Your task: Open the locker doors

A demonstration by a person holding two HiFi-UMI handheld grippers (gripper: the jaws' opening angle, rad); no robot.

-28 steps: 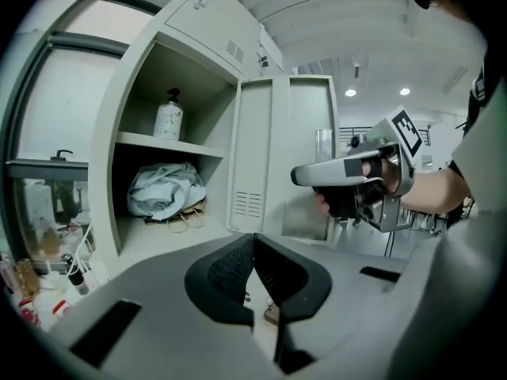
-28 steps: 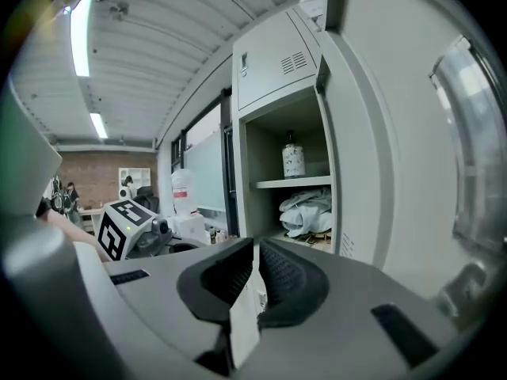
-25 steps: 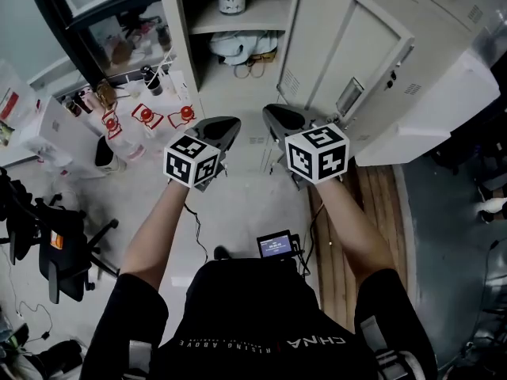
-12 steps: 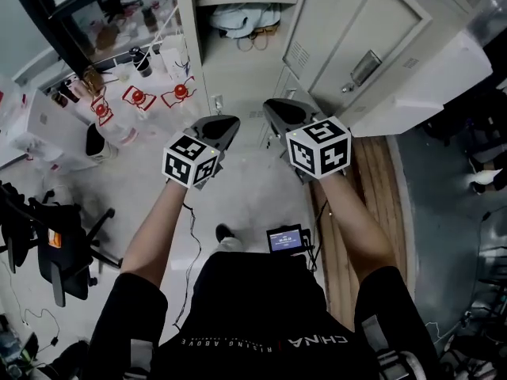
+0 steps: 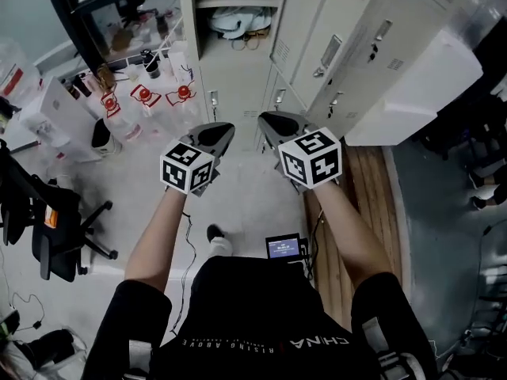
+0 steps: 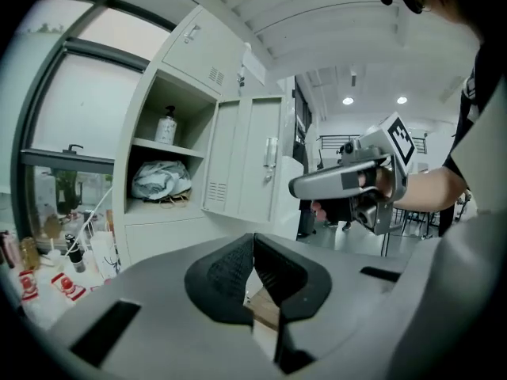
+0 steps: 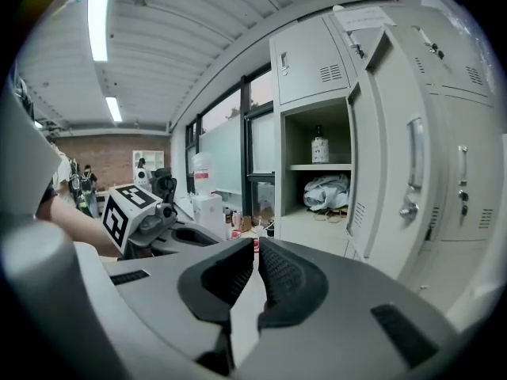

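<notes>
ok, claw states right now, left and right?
Left claw: closed, nothing held.
Right claw: closed, nothing held.

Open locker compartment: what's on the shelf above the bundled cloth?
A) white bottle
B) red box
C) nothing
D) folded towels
A: a white bottle stands on the shelf, with the bundled cloth in the space below it.

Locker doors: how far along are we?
Done: one pale grey metal locker door stands open, exposing a shelf with a white bottle and bundled cloth. In hand: nothing. The left tongs and right tongs are shut, empty and apart from the lockers. Left: the closed doors beside it and the lower doors.
</notes>
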